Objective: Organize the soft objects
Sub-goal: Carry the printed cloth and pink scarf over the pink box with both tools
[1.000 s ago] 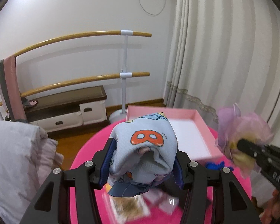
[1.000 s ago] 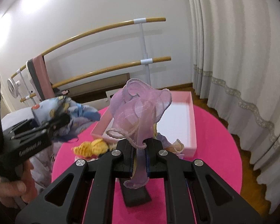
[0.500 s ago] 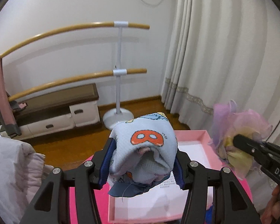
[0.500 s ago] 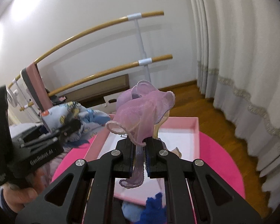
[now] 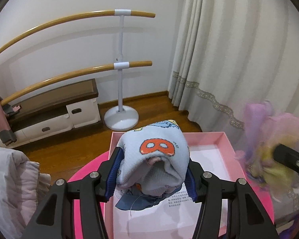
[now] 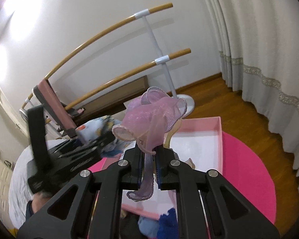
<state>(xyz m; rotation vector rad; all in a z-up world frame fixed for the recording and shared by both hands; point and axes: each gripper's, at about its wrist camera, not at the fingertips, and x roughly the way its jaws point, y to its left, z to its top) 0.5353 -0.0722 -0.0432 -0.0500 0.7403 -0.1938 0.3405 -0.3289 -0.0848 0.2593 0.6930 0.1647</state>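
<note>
My left gripper (image 5: 152,169) is shut on a light blue printed cloth (image 5: 155,155) and holds it above the near left part of the pink box (image 5: 227,141). The left gripper also shows in the right wrist view (image 6: 107,137), at the left. My right gripper (image 6: 148,159) is shut on a sheer purple fabric piece (image 6: 153,117) with a yellow part, held over the pink box (image 6: 219,131). In the left wrist view the purple fabric (image 5: 269,139) is blurred at the right edge. The box floor is white with a printed paper sheet.
The box lies on a round pink table (image 6: 249,169). Blue soft items (image 6: 165,225) lie at the box's near edge. A wooden double ballet barre (image 5: 121,63), a low cabinet (image 5: 55,115), a curtain (image 5: 239,59) and a white quilt (image 5: 8,183) surround the table.
Both grippers have moved forward over the pink box, still holding their cloths. The box now lies directly beneath them, and the loose items on the near table have dropped out of the left view.
</note>
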